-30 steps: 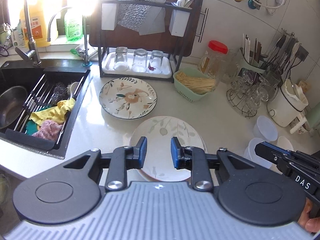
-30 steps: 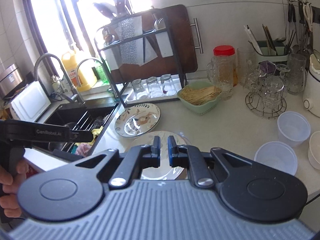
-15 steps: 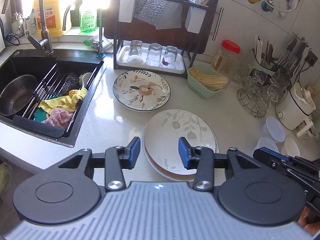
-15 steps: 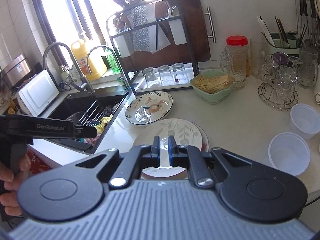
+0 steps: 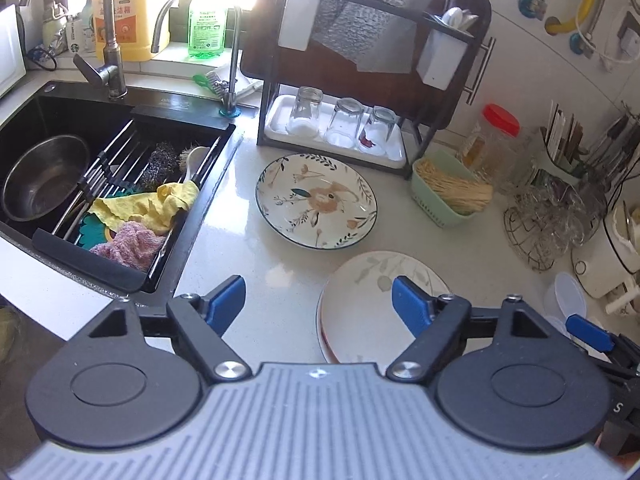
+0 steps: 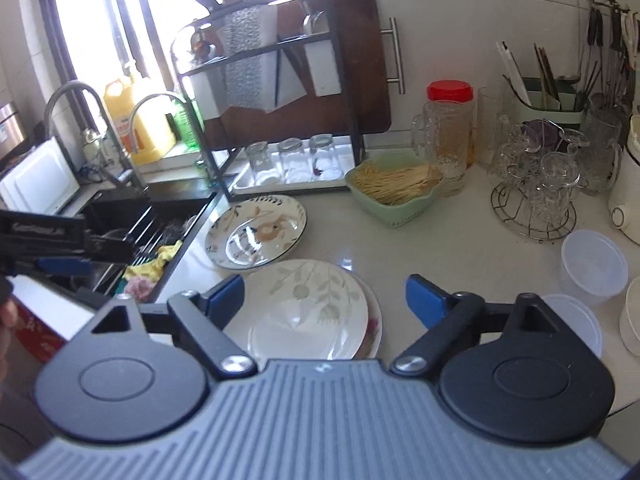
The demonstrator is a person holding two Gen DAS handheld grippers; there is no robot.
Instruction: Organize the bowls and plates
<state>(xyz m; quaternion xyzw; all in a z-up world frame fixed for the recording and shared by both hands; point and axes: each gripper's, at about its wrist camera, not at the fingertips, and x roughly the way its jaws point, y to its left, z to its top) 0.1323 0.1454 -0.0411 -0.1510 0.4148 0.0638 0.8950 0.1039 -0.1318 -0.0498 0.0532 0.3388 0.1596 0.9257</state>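
Note:
A white leaf-patterned plate [image 5: 360, 300] [image 6: 308, 312] lies on top of another plate on the counter, close in front of both grippers. A flowered plate with a dark rim [image 5: 316, 200] [image 6: 256, 236] sits behind it, near the dish rack. My left gripper [image 5: 318, 300] hovers above the counter with its jaws opening wide; nothing is gripped, and its right finger hangs over the white plate's edge. My right gripper [image 6: 324, 296] is above the stacked plates, jaws opening, nothing pressed between the pads. Clear plastic bowls [image 6: 594, 264] stand at the right.
A black sink [image 5: 60, 128] with a steel bowl, drain rack and cloths lies to the left. A dark dish rack [image 5: 352, 80] holds upturned glasses. A green basket of sticks [image 5: 448, 196], a red-lidded jar, a wire glass stand [image 6: 536, 200] and a white cooker crowd the right.
Both grippers opened wide; the right one was shut until half a second ago. The left view slid leftward, so the white plate now lies under its right finger. The right view drew back slightly.

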